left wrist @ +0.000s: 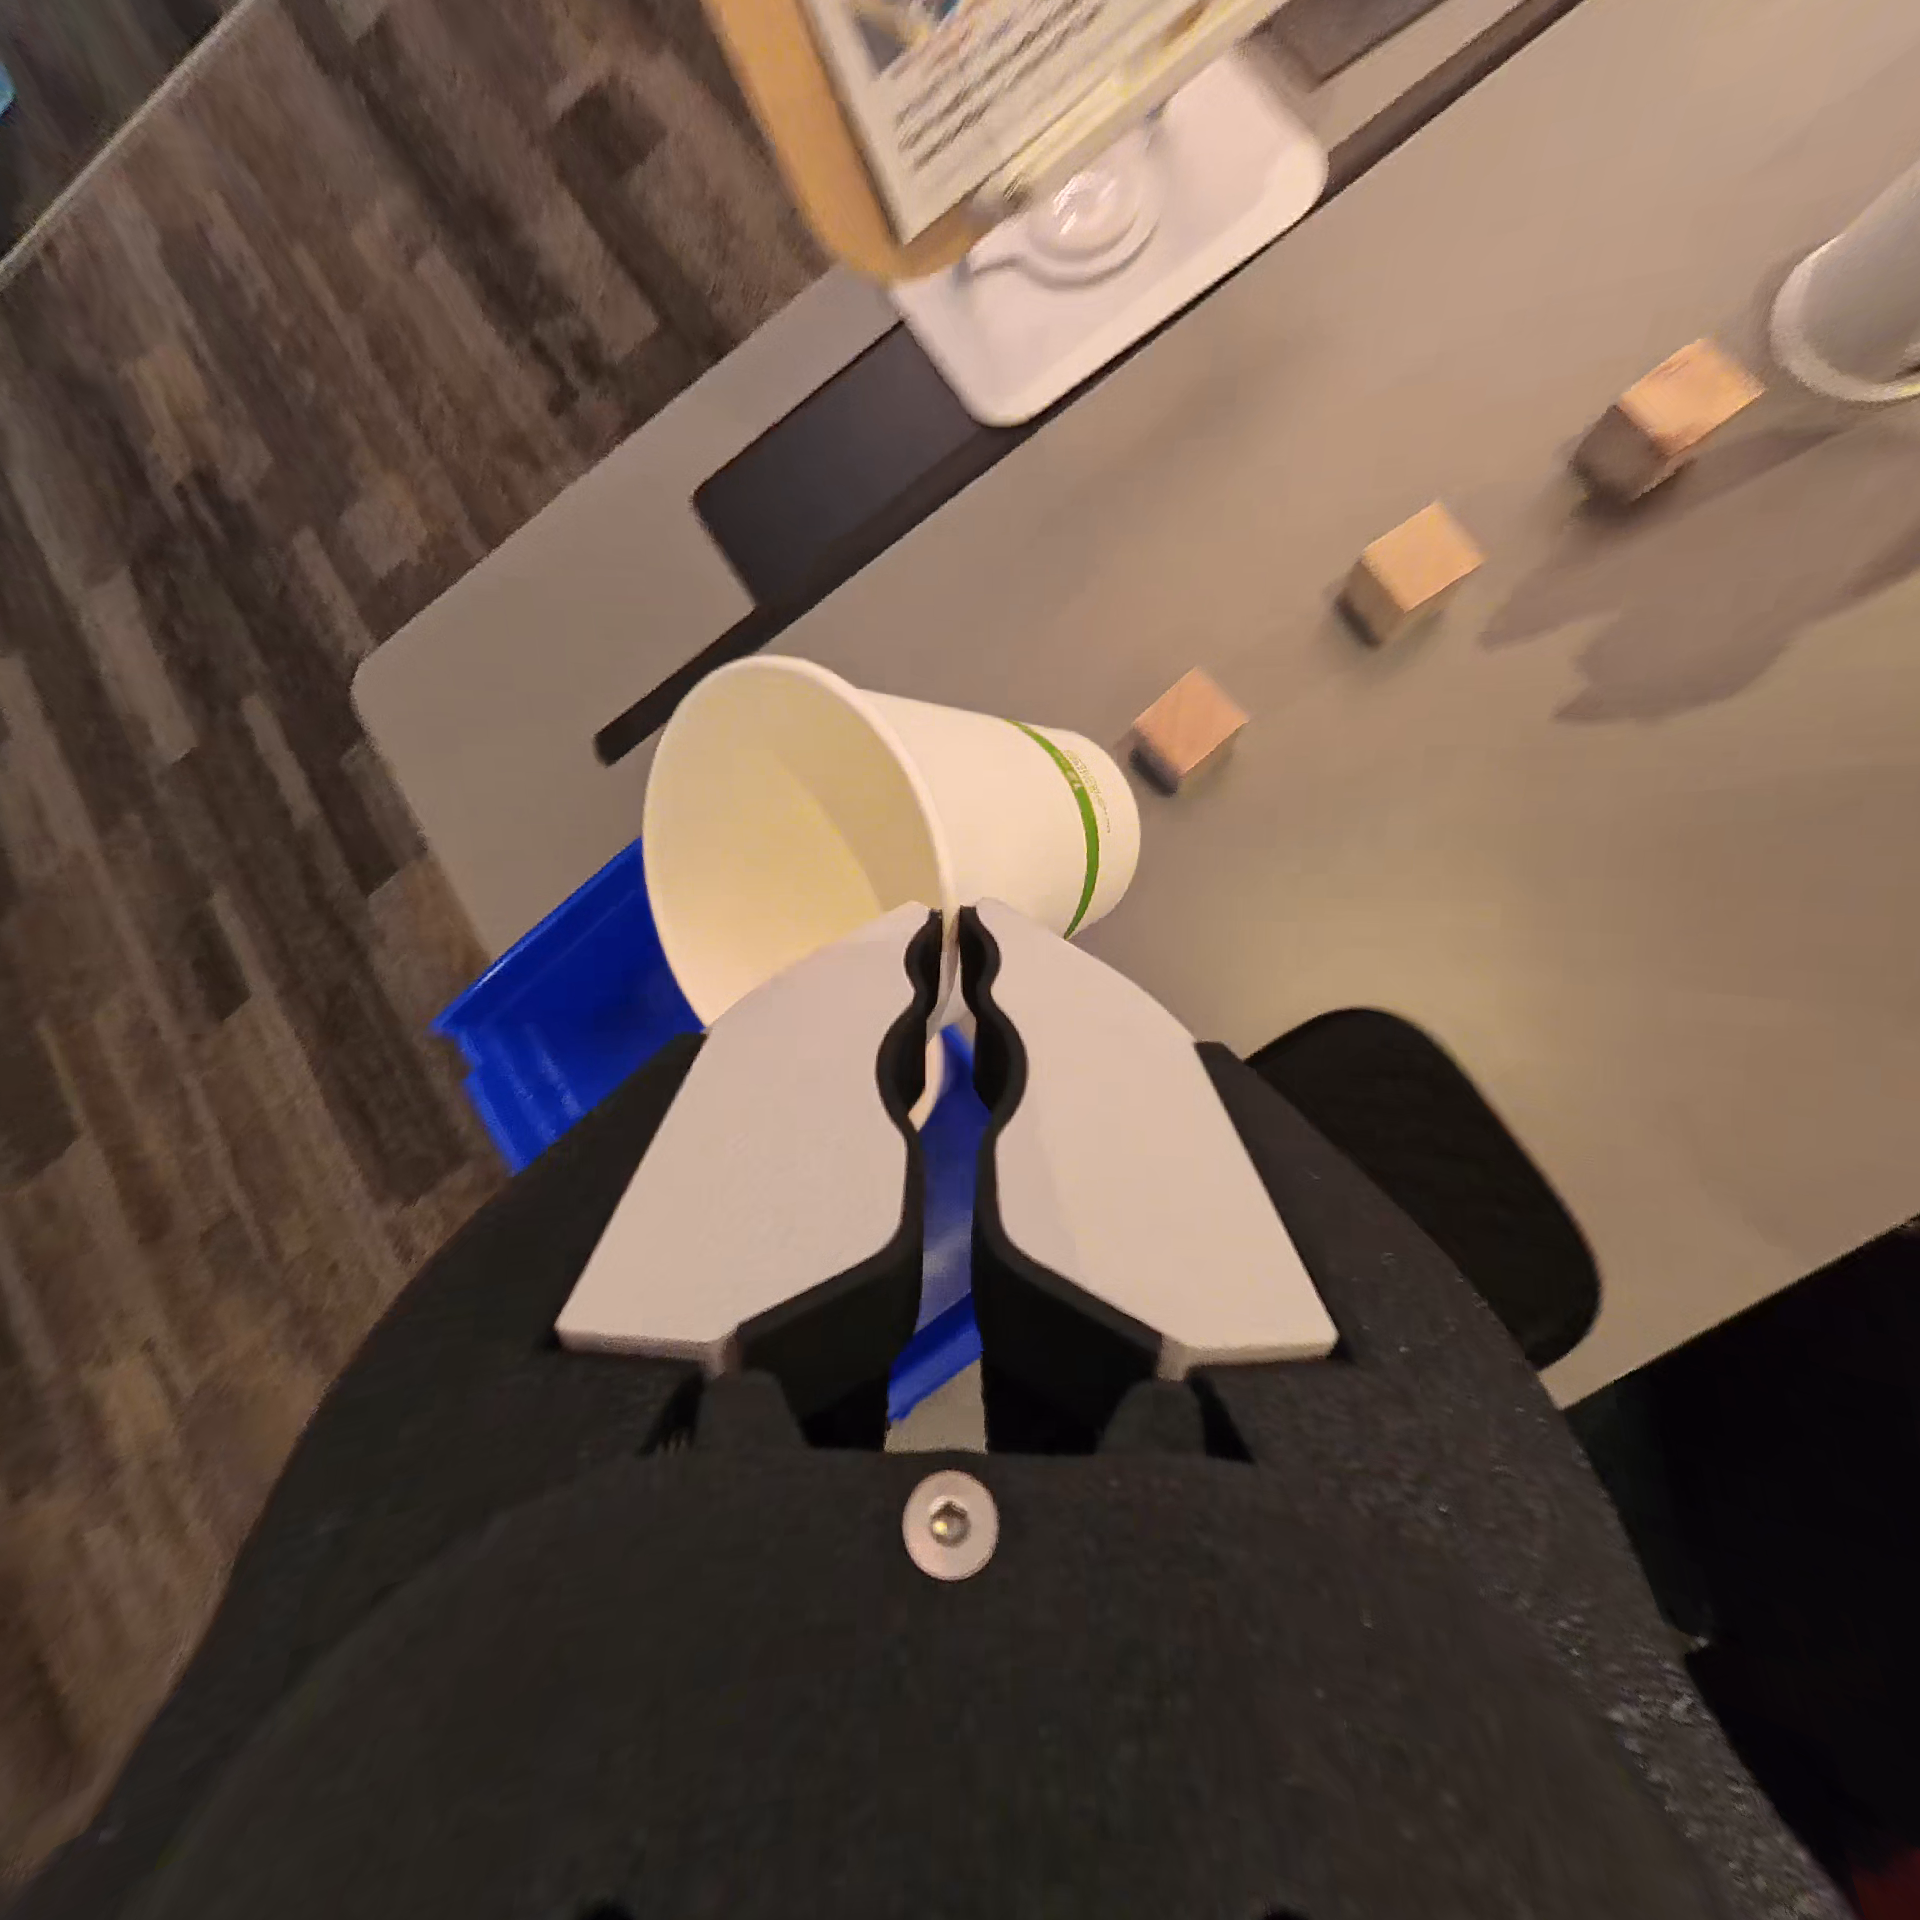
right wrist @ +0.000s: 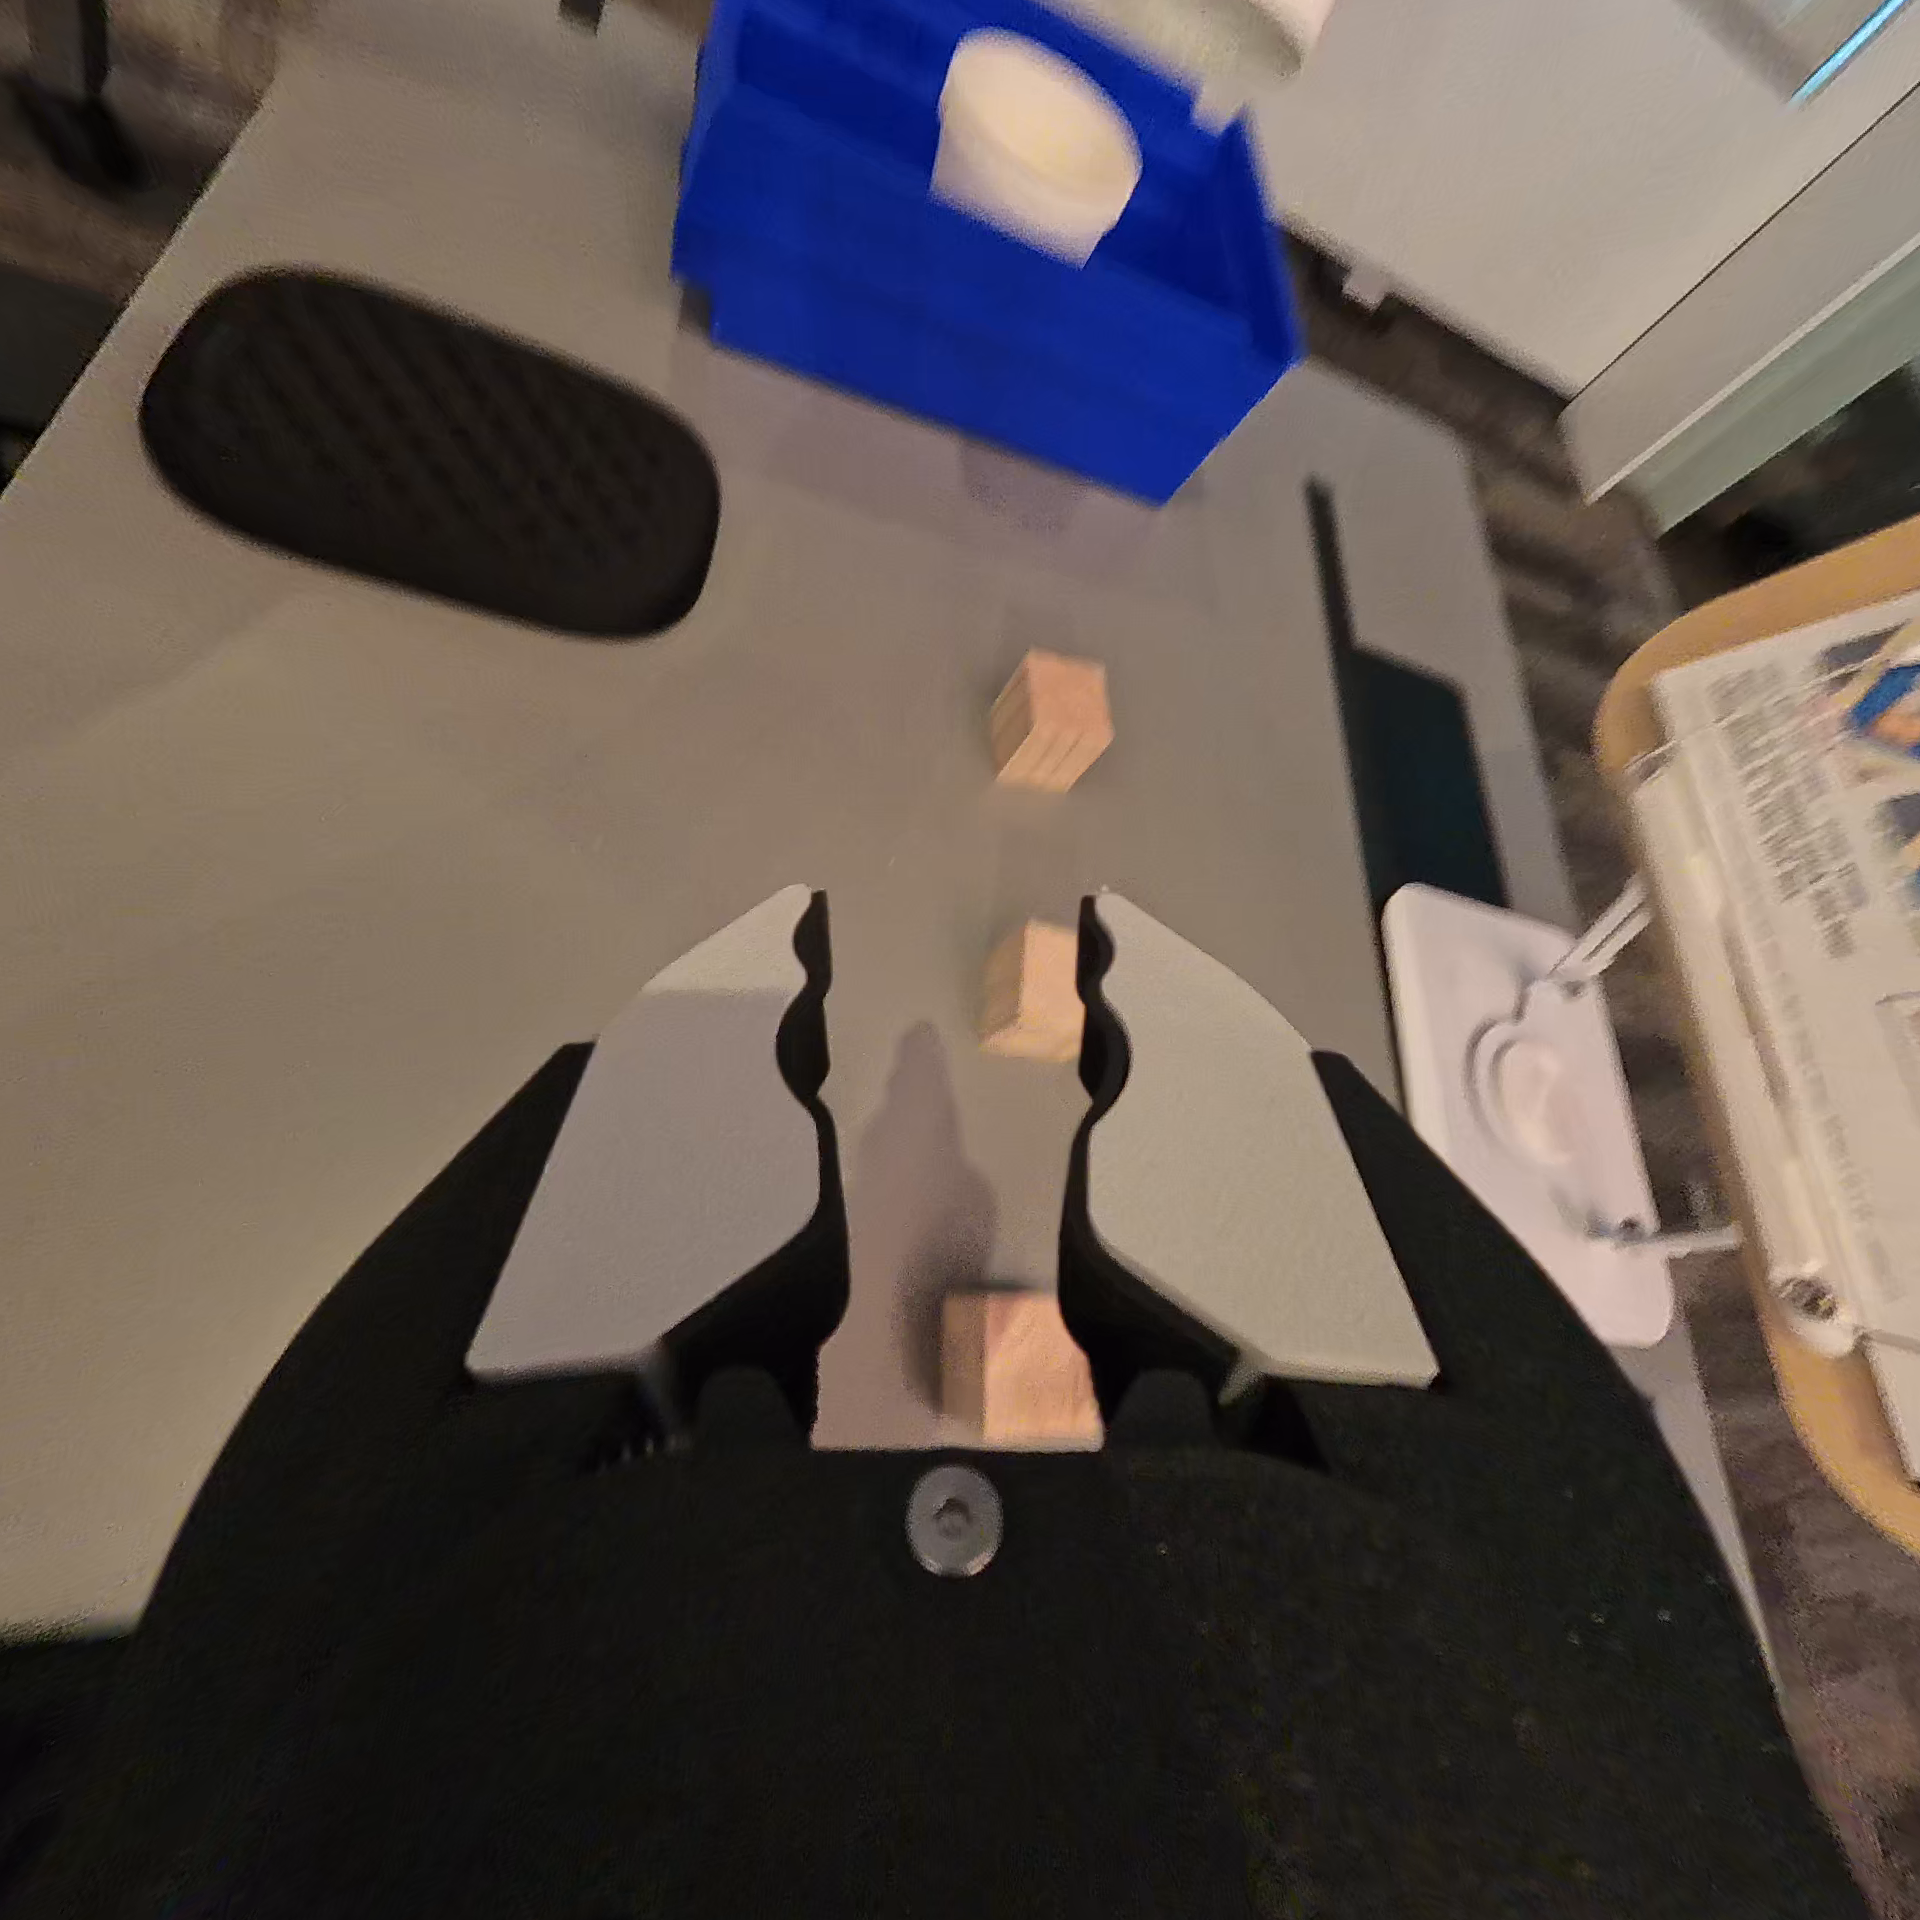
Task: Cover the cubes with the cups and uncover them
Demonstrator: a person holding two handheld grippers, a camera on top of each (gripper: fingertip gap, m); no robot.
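Observation:
My left gripper [left wrist: 951, 914] is shut on the rim of a white paper cup [left wrist: 883, 821] with a green band, held tilted above the blue bin [left wrist: 551, 1029]. Three wooden cubes lie in a row on the grey table: near [left wrist: 1190, 727], middle [left wrist: 1413, 571] and far [left wrist: 1662, 431]. In the right wrist view my right gripper [right wrist: 954, 904] is open and empty above the same cubes: one [right wrist: 1018, 1361] between the fingers' bases, one [right wrist: 1023, 987] by the right finger, one [right wrist: 1049, 727] farther out. The held cup [right wrist: 1029, 156] shows blurred over the bin [right wrist: 987, 312].
A black oval pad [right wrist: 426, 457] lies on the table's left in the right wrist view. A white tray [right wrist: 1517, 1101] and a round wooden stand with papers [right wrist: 1787, 935] sit at the right. The other gripper's pale finger [left wrist: 1849, 301] shows past the far cube.

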